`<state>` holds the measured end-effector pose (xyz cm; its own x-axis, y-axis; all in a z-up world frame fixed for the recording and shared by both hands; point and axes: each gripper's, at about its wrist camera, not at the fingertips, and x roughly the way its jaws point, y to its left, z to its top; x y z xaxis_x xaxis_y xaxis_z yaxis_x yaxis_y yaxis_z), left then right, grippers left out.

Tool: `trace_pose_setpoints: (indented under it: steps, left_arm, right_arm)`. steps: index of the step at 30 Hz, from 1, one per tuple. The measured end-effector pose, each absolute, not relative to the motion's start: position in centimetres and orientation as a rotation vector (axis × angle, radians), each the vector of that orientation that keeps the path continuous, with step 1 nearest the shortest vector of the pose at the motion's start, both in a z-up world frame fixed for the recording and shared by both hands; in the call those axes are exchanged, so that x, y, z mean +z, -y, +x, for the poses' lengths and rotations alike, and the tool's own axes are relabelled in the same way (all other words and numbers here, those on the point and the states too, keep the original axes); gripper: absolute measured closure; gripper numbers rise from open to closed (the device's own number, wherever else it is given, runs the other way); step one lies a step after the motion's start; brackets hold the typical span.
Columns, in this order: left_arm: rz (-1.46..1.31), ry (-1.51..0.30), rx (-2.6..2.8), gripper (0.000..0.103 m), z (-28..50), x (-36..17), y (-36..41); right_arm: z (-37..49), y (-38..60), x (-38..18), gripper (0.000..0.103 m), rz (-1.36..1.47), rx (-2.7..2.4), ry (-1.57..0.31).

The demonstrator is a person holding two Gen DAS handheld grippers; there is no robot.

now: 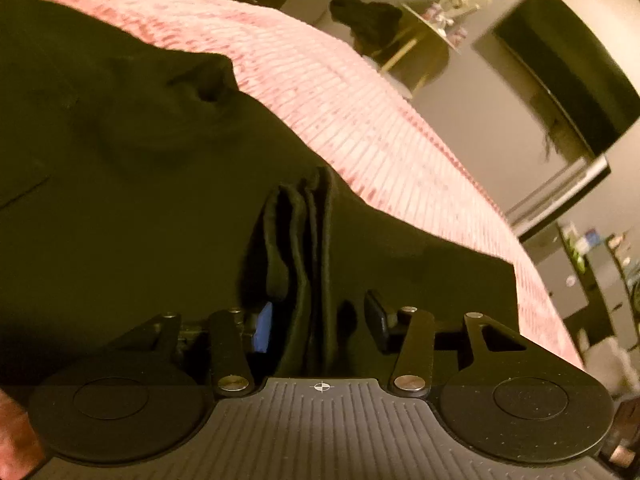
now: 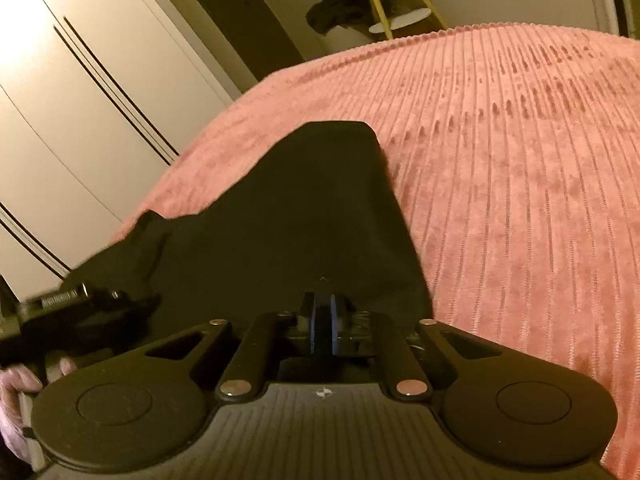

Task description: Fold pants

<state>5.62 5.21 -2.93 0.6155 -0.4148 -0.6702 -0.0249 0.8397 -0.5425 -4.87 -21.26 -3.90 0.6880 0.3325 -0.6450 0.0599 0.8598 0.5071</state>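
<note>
Black pants [image 1: 140, 184] lie spread on a pink ribbed bedspread [image 1: 360, 120]. In the left wrist view, a bunched fold of the pants runs between the two fingers of my left gripper [image 1: 320, 320], whose jaws stand apart with a blue pad [image 1: 264, 328] on one side of the cloth. In the right wrist view, my right gripper [image 2: 323, 320] is shut on the near edge of the pants [image 2: 300, 208], which stretch away to a narrow end. The left gripper [image 2: 80, 304] shows at the left edge there.
White wardrobe doors [image 2: 60, 100] stand left of the bed. A small round side table with yellow legs [image 2: 396, 16] has a dark garment [image 2: 340, 4] draped on it beyond the bed. A dark TV screen [image 1: 560, 72] hangs on the wall.
</note>
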Motion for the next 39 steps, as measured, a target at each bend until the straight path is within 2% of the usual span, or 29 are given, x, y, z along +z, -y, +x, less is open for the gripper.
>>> trace_pose_setpoints:
  steps: [1, 2, 8, 12, 30, 37, 39]
  left_arm:
    - [-0.544, -0.892, -0.235, 0.057, 5.8, -3.2, -5.2]
    - [-0.534, -0.892, -0.227, 0.066, 5.8, -3.3, -5.3]
    - [-0.501, -0.874, -0.244, 0.081, 5.4, -3.2, -5.2]
    - [-0.465, -0.832, -0.262, 0.082, 5.1, -2.3, -4.7]
    - [-0.505, -0.810, -0.243, 0.082, 4.9, -1.6, -5.8]
    - [-0.550, -0.736, -0.169, 0.082, 3.9, -0.8, -7.5]
    - [-0.533, -0.709, -0.113, 0.078, 3.5, -0.5, -7.7]
  right_arm:
    - [-4.8, 20.8, -3.9, 0.099, 0.493, 0.153, -0.813]
    - [-4.7, 20.5, -3.8, 0.099, 0.456, 0.145, -0.816]
    - [-5.0, 18.5, -3.2, 0.097, 0.324, 0.104, -0.805]
    - [-5.9, 18.9, -2.3, 0.089, 0.382, 0.088, -0.779]
    - [-6.3, 17.3, -1.9, 0.089, 0.337, 0.056, -0.757]
    - [-6.7, 17.7, -1.3, 0.089, 0.370, 0.088, -0.710]
    - [-6.8, 17.9, -1.0, 0.089, 0.390, 0.096, -0.694]
